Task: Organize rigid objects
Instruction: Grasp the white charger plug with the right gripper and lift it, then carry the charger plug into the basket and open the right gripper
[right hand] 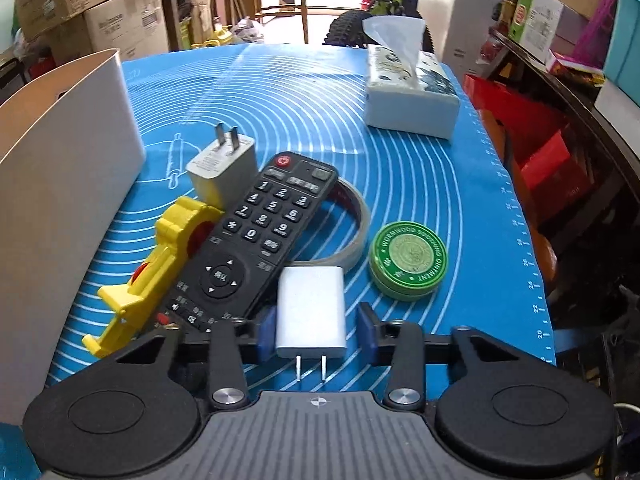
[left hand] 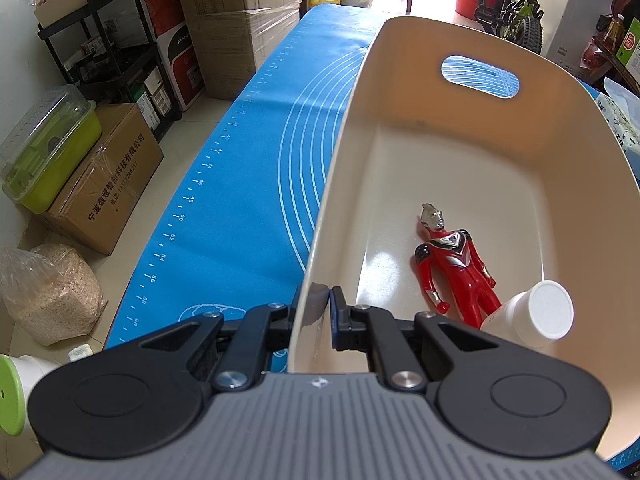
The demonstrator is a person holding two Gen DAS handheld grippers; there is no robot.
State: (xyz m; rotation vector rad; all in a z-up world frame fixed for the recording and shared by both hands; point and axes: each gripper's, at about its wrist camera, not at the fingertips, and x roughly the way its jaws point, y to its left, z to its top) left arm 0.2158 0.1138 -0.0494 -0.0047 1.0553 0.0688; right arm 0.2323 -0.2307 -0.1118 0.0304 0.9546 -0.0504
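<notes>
- Done: red Ultraman figure [left hand: 456, 264] and white bottle [left hand: 532, 314] lie inside cream bin [left hand: 400, 120].
- Left gripper [left hand: 320, 312] clamped on the bin's wall.
- Right gripper [right hand: 316, 332] straddles white charger [right hand: 311, 312] beside the bin; left pad touching, right pad just clear.
- Left beside bin: remote [right hand: 260, 236], second charger [right hand: 222, 162], yellow tool [right hand: 160, 264], tape roll [right hand: 352, 220], ointment tin [right hand: 412, 258].

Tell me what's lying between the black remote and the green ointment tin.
In the right wrist view, a tape roll and the white charger lie between remote and tin.

Home storeroom: stacked cartons [left hand: 240, 20], bicycle [left hand: 516, 4], shelving [left hand: 100, 52].
</notes>
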